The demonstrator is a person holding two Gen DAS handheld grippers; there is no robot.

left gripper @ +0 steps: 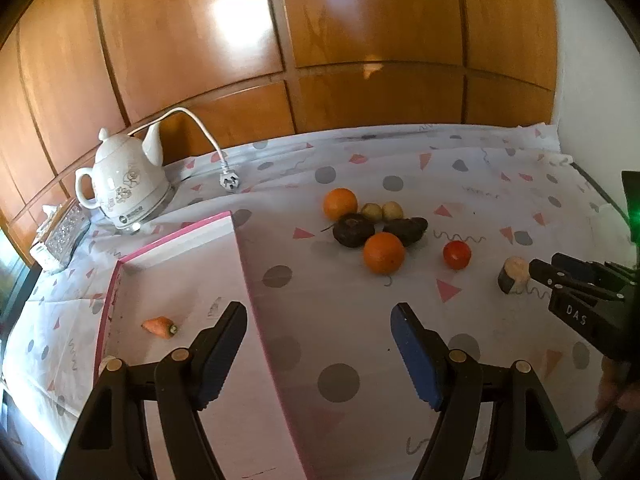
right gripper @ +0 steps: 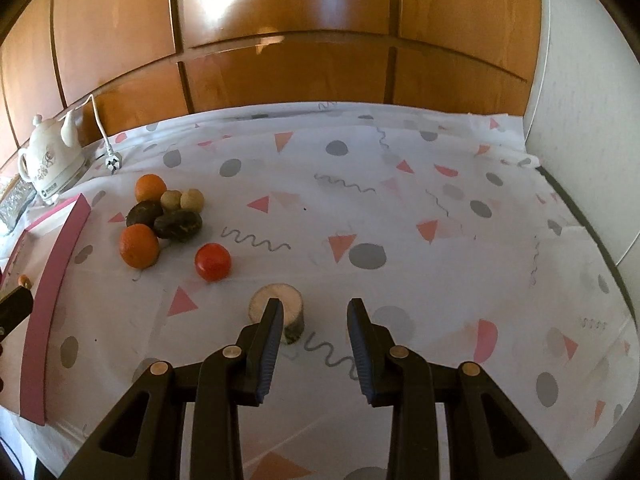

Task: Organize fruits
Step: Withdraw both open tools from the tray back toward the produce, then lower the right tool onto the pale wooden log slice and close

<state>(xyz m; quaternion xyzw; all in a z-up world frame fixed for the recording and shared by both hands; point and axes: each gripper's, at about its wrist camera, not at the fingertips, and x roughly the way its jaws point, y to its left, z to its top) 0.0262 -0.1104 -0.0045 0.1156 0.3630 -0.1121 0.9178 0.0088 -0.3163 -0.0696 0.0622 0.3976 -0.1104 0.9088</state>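
Claws sit nearest in both views: the left claw (left gripper: pixel 318 320) gapes wide and empty above the right wall of a shallow pink-edged tray (left gripper: pixel 240 264), its blue ribbed pads bare, while the right claw (right gripper: pixel 314 312) stands partly spread and grips nothing, its left finger just in front of a stubby cut root piece (right gripper: pixel 280 312) with a pale flat face and dark rind. Inside the tray lies one small carrot stub (left gripper: pixel 160 326), alone on the smooth floor. Right of the root piece the patterned cloth on the table (right gripper: pixel 440 220) runs wide and bare to the white wall. Further back sits a glossy red tomato (right gripper: pixel 213 261), then a tight cluster: two dimpled oranges (right gripper: pixel 139 245), two dark wrinkled fruits (right gripper: pixel 178 225) and two small tan balls (right gripper: pixel 192 199). A white ceramic kettle (left gripper: pixel 124 184) stands by the wooden panels at the far left edge.
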